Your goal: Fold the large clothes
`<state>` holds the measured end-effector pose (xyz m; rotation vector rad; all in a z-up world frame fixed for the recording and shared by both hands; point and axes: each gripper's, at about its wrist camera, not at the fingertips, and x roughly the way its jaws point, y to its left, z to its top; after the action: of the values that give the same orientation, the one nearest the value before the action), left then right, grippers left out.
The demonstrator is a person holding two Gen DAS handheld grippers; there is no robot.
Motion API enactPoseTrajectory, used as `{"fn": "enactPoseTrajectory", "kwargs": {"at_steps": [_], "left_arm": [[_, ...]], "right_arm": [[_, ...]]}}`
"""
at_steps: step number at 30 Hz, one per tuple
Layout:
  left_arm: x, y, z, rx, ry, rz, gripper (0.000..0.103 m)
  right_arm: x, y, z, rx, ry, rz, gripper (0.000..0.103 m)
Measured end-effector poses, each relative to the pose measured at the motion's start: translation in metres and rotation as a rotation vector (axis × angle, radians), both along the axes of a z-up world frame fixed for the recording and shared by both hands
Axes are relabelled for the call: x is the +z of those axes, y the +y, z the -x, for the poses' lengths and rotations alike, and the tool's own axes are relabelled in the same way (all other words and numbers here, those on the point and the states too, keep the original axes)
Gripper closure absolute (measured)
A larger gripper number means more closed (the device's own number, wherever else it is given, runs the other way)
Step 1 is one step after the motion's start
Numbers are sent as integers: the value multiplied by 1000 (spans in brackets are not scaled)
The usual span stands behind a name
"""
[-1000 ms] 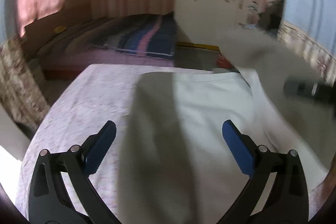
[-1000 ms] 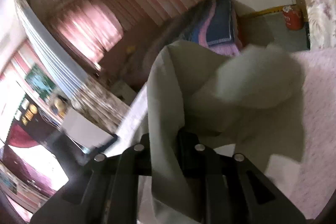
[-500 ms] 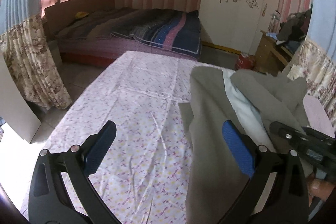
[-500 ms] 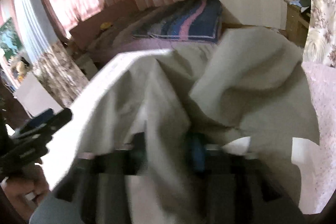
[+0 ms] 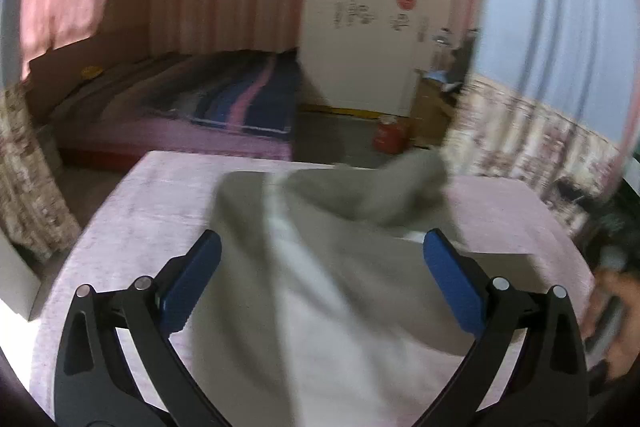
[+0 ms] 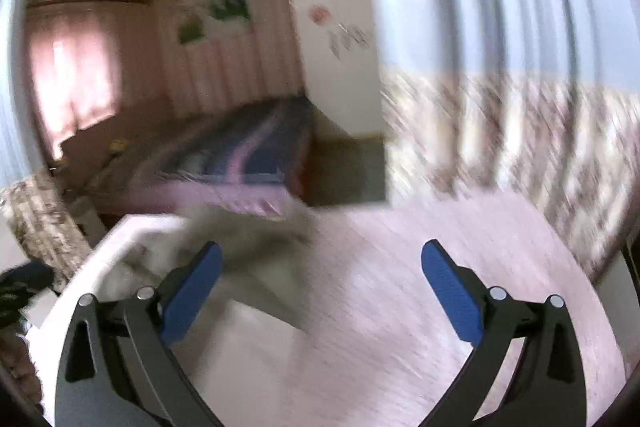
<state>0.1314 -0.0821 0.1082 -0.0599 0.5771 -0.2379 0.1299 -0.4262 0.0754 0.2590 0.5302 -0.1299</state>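
Here, seemingly no containers: grey garment [image 5: 328, 267] heaped on the pink-covered table [image 5: 152, 203].

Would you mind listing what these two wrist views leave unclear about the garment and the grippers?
- Left wrist view: grey garment smeared by motion, folds unreadable; near end cut off by the bottom edge.
- Right wrist view: garment blurred, partly behind a finger of the opening right gripper.
- Left gripper: open.
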Motion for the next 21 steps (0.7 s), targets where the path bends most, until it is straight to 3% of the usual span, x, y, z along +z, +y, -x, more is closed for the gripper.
{"fn": "enactPoseTrajectory", "kwargs": {"at_steps": [4, 8, 13, 15, 16, 17, 19, 21], "left_arm": [[1, -51, 18, -68, -29, 8, 3], [-2, -97, 24, -119, -54, -62, 3], [-39, -131, 9, -147, -50, -239, 5], [-60, -128, 4, -151, -44, -322, 32], [-67, -124, 3, -164, -39, -344, 58], [-72, -112, 3, -182, -29, -323, 70], [-70, -87, 5, -179, -29, -261, 82], [-64, -62, 7, -161, -35, -238, 85]], "right_arm": [[-39, -28, 9, -10, 80, -5, 3], [-67, -31, 13, 7, 115, -22, 3], [-77, -20, 11, 67, 119, -39, 3], [-79, -17, 12, 83, 112, -36, 3], [-79, -15, 11, 91, 113, -36, 3], [-79, -14, 10, 97, 115, -36, 3], [-78, -11, 10, 105, 112, -35, 3], [-75, -7, 9, 116, 109, -36, 3]]}}
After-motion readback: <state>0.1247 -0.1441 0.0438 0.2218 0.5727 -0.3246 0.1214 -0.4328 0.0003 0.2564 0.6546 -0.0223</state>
